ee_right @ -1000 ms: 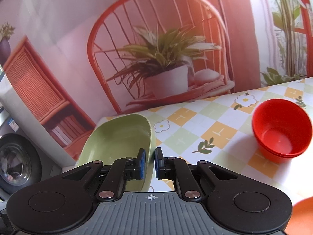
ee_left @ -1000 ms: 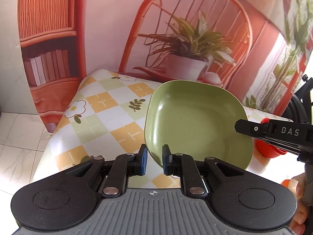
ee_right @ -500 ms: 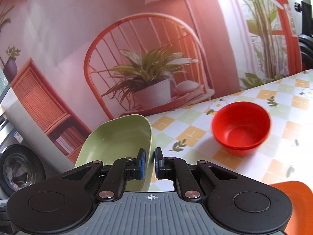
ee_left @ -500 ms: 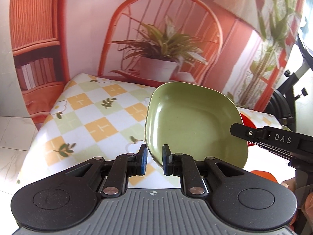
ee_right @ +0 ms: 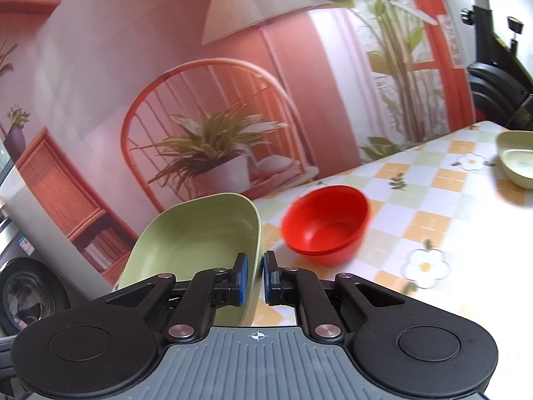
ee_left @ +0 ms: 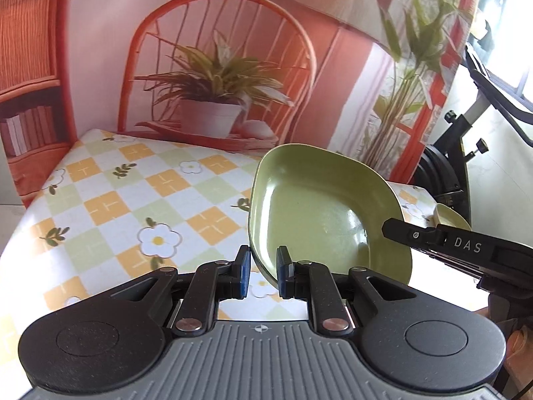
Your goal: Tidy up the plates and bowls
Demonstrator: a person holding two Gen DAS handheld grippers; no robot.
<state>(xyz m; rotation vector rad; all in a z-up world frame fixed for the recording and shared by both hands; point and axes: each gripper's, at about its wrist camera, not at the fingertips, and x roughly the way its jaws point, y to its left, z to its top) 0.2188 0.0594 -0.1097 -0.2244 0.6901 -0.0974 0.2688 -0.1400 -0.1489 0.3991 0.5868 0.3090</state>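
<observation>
A square green plate (ee_left: 319,213) hangs tilted above the checked tablecloth (ee_left: 133,200). My left gripper (ee_left: 263,273) is shut on its near rim. In the right wrist view the same green plate (ee_right: 190,233) sits to the left, and my right gripper (ee_right: 256,278) is shut on its edge. The right gripper's black body (ee_left: 466,246) crosses the plate's right side. Two stacked red bowls (ee_right: 324,223) rest on the tablecloth (ee_right: 449,220) just right of the plate. A second green plate (ee_right: 516,160) lies at the table's far right, and its rim (ee_left: 453,216) peeks out in the left wrist view.
A printed backdrop (ee_left: 216,66) of a chair and potted plant stands along the table's far edge. An exercise bike (ee_left: 443,166) is beyond the table's right end. A washing machine (ee_right: 26,296) is low on the left. A person's hand (ee_left: 519,346) holds the right gripper.
Both grippers have swung rightward with the green plate between them. The red bowls have slid left in the right wrist view, and the second green plate has come into sight at the right.
</observation>
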